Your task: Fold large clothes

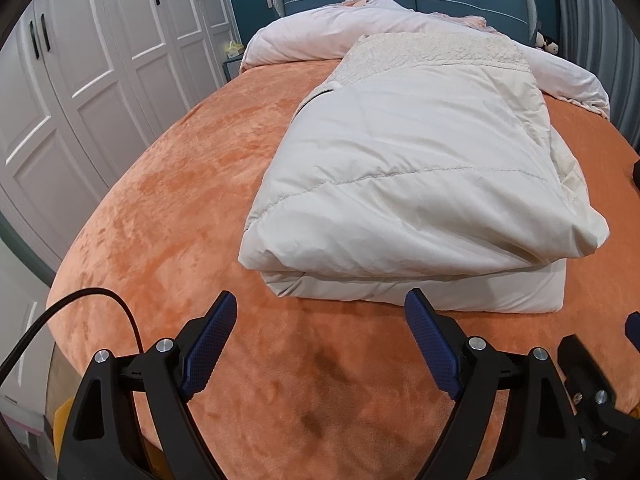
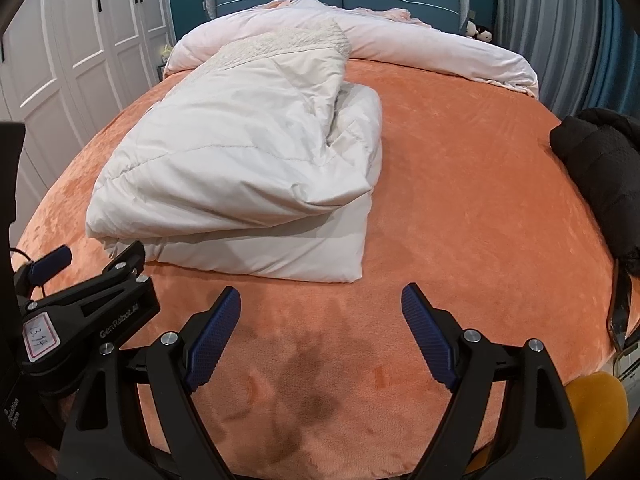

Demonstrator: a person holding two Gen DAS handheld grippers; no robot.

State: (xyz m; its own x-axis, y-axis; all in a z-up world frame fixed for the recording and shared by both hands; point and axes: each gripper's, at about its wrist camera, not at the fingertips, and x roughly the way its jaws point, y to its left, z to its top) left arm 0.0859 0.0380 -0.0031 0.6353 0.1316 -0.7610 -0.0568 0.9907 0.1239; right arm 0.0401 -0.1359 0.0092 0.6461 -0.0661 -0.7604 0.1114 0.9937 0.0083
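My left hand-held gripper (image 1: 320,344) and right hand-held gripper (image 2: 322,338) hang released, empty. The folded white coat (image 1: 408,200) lies ahead on the bed (image 1: 180,208), lengthwise away from me, nearer my left.

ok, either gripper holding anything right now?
Nothing. Left gripper and right gripper are both open over the bedspread, short of the folded coat.
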